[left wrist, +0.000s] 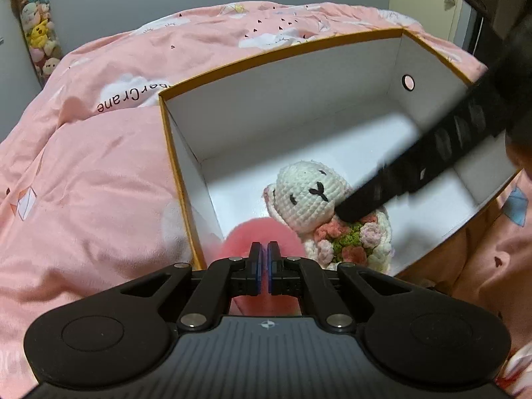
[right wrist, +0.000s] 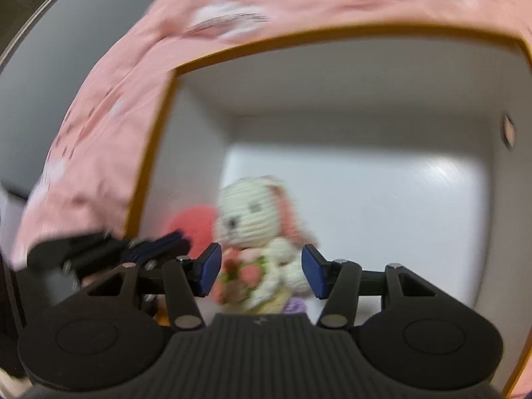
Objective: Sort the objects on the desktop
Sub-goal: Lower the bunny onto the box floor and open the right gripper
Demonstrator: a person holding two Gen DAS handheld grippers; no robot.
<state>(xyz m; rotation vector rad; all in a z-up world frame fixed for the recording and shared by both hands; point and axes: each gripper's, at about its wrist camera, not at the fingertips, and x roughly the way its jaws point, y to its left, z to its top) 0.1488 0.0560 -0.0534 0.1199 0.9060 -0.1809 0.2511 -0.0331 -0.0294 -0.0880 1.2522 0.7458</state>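
Bunny (left wrist: 307,196) lies in the box (left wrist: 282,106) w/ its bouquet, near the left wall; my R gripper (right wrist: 261,271) hangs over it, fingers apart and clear of it, so I judge it's dropped off. L gripper (left wrist: 263,262) is pinched shut on a pink fluffy thing (left wrist: 262,232), prob. next to go in, parked at the box's near edge. Box sits on a pink quilt (left wrist: 99,166), grey wall behind; toy rack (left wrist: 38,30) far left.

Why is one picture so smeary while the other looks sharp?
Right wrist view: motion blur smears the crochet bunny, the box rim and the bedding, with a soft glare on the box floor. Left wrist view: mostly crisp, bunny stitches readable; only the right gripper crossing it is blurred. Both bend straight edges, fisheye style.
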